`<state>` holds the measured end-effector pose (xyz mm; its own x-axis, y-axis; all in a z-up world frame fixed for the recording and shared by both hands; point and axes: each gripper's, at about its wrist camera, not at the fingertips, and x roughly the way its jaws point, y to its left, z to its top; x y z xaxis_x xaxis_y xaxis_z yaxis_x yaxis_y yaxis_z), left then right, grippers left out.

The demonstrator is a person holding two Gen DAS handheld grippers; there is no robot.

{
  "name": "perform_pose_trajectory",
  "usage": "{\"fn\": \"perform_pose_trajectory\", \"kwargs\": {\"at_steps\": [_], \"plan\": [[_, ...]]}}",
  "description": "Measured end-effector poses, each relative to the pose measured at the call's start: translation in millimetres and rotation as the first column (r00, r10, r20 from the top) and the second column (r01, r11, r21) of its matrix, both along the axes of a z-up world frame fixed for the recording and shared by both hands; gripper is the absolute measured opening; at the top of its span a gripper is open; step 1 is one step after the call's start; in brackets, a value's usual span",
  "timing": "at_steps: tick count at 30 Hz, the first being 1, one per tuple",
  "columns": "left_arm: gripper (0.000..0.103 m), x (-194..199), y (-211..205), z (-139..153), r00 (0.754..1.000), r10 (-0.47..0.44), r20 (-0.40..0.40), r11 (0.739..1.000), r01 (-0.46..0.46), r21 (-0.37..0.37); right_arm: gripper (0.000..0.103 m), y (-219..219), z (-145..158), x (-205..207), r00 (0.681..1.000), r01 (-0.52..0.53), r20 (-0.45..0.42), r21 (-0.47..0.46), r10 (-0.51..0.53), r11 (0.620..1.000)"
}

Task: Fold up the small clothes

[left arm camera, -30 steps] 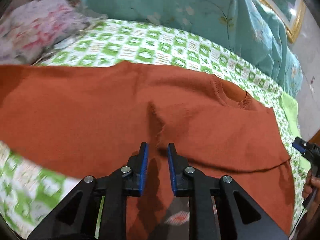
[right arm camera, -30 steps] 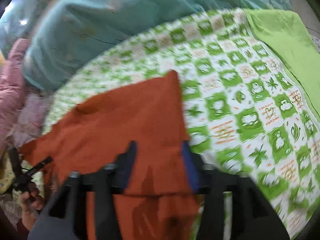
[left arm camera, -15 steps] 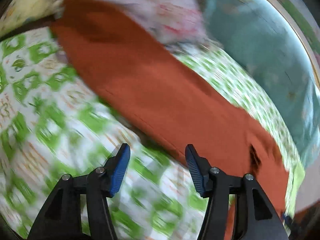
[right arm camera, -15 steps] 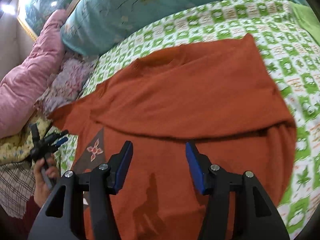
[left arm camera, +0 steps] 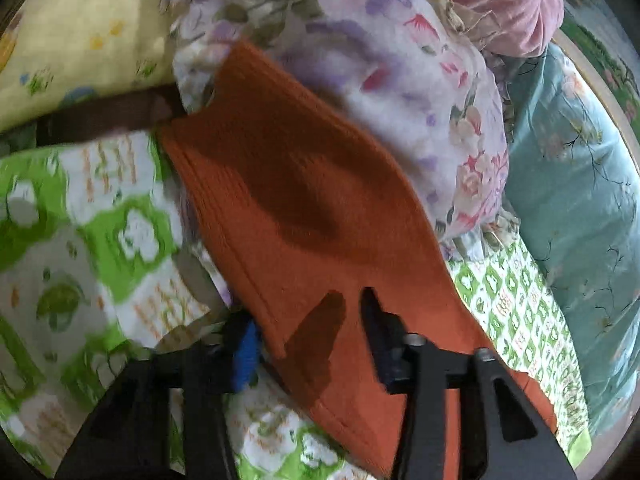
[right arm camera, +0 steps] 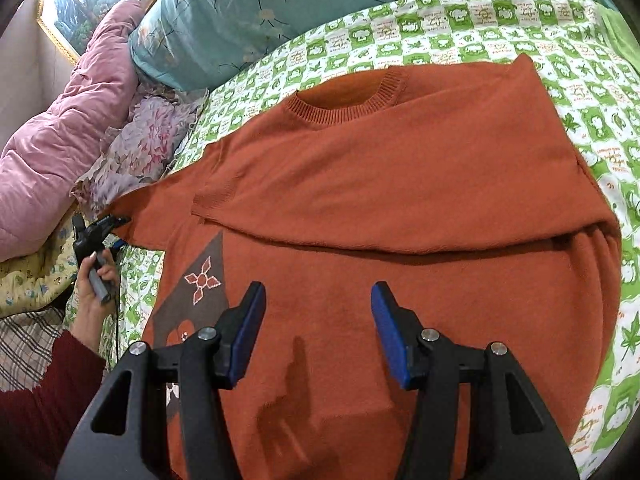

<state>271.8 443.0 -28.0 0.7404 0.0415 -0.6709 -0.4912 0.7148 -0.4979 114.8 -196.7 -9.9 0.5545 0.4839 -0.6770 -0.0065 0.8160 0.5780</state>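
Observation:
A rust-orange knit sweater (right arm camera: 400,184) lies on the green-and-white checked bed sheet (right arm camera: 472,20). Its right sleeve is folded across the chest. Its left sleeve (left arm camera: 304,208) stretches out toward the pillows. My left gripper (left arm camera: 308,320) is open, its jaws on either side of the sleeve's lower edge near the cuff end; it also shows in the right wrist view (right arm camera: 106,226), held in a hand. My right gripper (right arm camera: 316,320) is open and empty above the sweater's lower body, near a brown patch with a flower motif (right arm camera: 200,280).
A floral pillow (left arm camera: 420,92), a pink quilt (right arm camera: 60,148) and a teal floral quilt (right arm camera: 248,20) lie along the head of the bed. A yellow printed blanket (left arm camera: 80,32) lies by the sleeve's cuff. A framed picture (right arm camera: 80,4) hangs behind.
My left gripper opened, left the sweater's body and swung left to the outstretched sleeve. My right gripper pulled back from the folded sleeve and hovers open over the lower body.

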Motion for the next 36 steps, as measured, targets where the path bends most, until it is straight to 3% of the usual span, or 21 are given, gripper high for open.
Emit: {"fn": "perform_pose_trajectory", "kwargs": {"at_steps": [2, 4, 10, 16, 21, 28, 32, 34, 36], "plan": [[0.007, -1, -3, 6, 1.0, -0.017, 0.006, 0.999, 0.017, 0.027, 0.056, 2, -1, -1, 1.0, -0.003, -0.002, 0.002, 0.003, 1.0], [0.002, -4, -17, 15, 0.998, -0.045, 0.032, 0.996, 0.043, 0.076, 0.056, 3, -3, -3, 1.0, -0.005, -0.003, 0.007, 0.005, 1.0], [0.002, -19, -98, 57, 0.965, -0.236, 0.114, 0.958, 0.212, 0.192, 0.056, -1, -1, -10, 1.0, 0.003, 0.011, 0.031, -0.004, 1.0], [0.002, -12, -226, 84, 0.872, -0.465, 0.153, 0.873, 0.423, 0.243, 0.056, -17, 6, -23, 0.999, 0.035, 0.032, 0.053, -0.037, 0.998], [0.002, -15, -338, 86, 0.767, -0.629, 0.124, 0.764, 0.581, 0.281, 0.056, -44, 7, -41, 0.995, 0.096, 0.03, 0.09, -0.099, 0.991], [0.002, -19, -476, 65, 0.608, -0.793, 0.035, 0.58, 0.737, 0.347, 0.056, -83, 3, -62, 0.982, 0.185, 0.021, 0.093, -0.188, 0.978], [0.004, -14, -537, 38, 0.51, -0.859, -0.043, 0.465, 0.814, 0.349, 0.056, -105, -3, -69, 0.969, 0.246, 0.008, 0.111, -0.249, 0.963], [0.006, -14, -553, 22, 0.482, -0.871, -0.098, 0.424, 0.836, 0.348, 0.056, -112, -7, -70, 0.962, 0.272, 0.002, 0.118, -0.275, 0.955], [0.015, -17, -564, 6, 0.455, -0.877, -0.155, 0.382, 0.855, 0.351, 0.056, -114, -9, -70, 0.957, 0.289, -0.006, 0.118, -0.291, 0.95]]}}
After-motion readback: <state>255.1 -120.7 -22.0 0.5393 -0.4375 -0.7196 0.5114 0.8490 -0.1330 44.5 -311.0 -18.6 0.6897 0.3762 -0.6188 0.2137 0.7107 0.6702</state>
